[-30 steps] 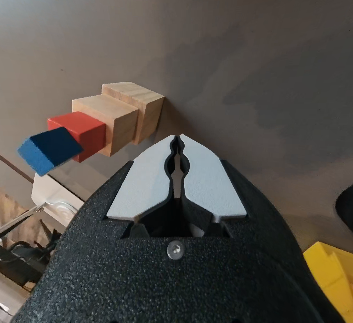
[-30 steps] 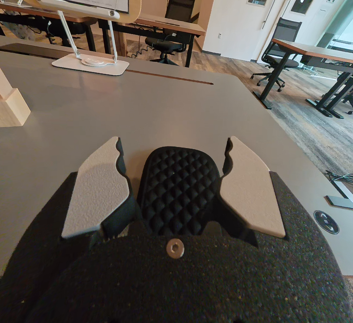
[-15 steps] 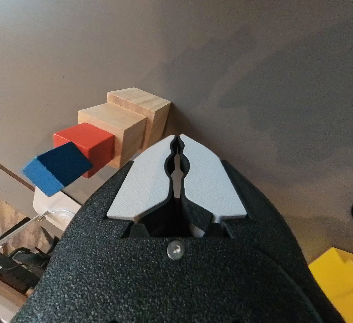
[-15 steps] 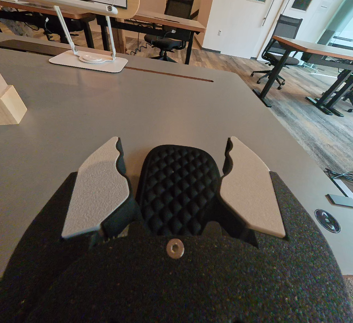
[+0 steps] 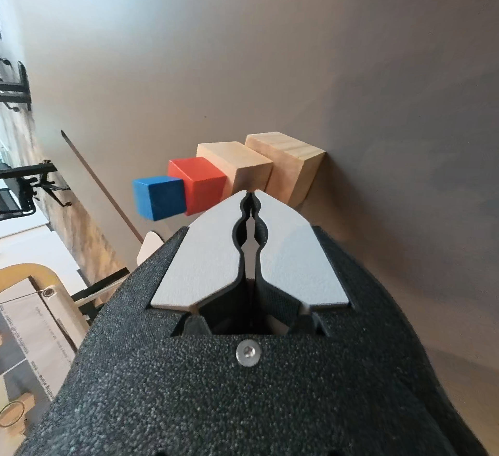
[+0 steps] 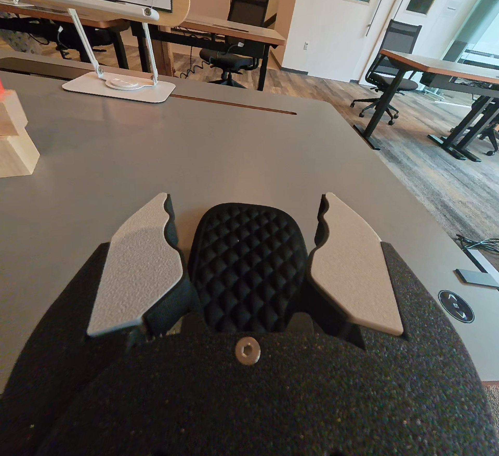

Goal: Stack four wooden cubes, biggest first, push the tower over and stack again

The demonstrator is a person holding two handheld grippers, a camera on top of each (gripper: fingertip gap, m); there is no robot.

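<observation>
In the left wrist view, which is rolled sideways, a tower of four cubes stands on the grey table (image 5: pixel 351 65). The big plain wooden cube (image 5: pixel 291 170) is at the base, then a smaller plain one (image 5: pixel 237 167), a red one (image 5: pixel 199 184) and a blue one (image 5: pixel 159 197) on top. My left gripper (image 5: pixel 250 194) is shut and empty, its tips close in front of the tower's middle; I cannot tell if they touch. My right gripper (image 6: pixel 246 197) is open above a black quilted pad (image 6: pixel 248 262). The tower's lower cubes (image 6: pixel 13 157) show at the left edge there.
A white stand base (image 6: pixel 118 87) holding a board stands at the table's far side beside a narrow slot (image 6: pixel 232 104). The table's right edge carries a round control button (image 6: pixel 455 306). Desks and office chairs stand on the floor beyond.
The left gripper has rolled and moved closer to the tower, which now sits just beyond its tips; the yellow object has left its view. The right gripper shifted slightly, showing more of the tower.
</observation>
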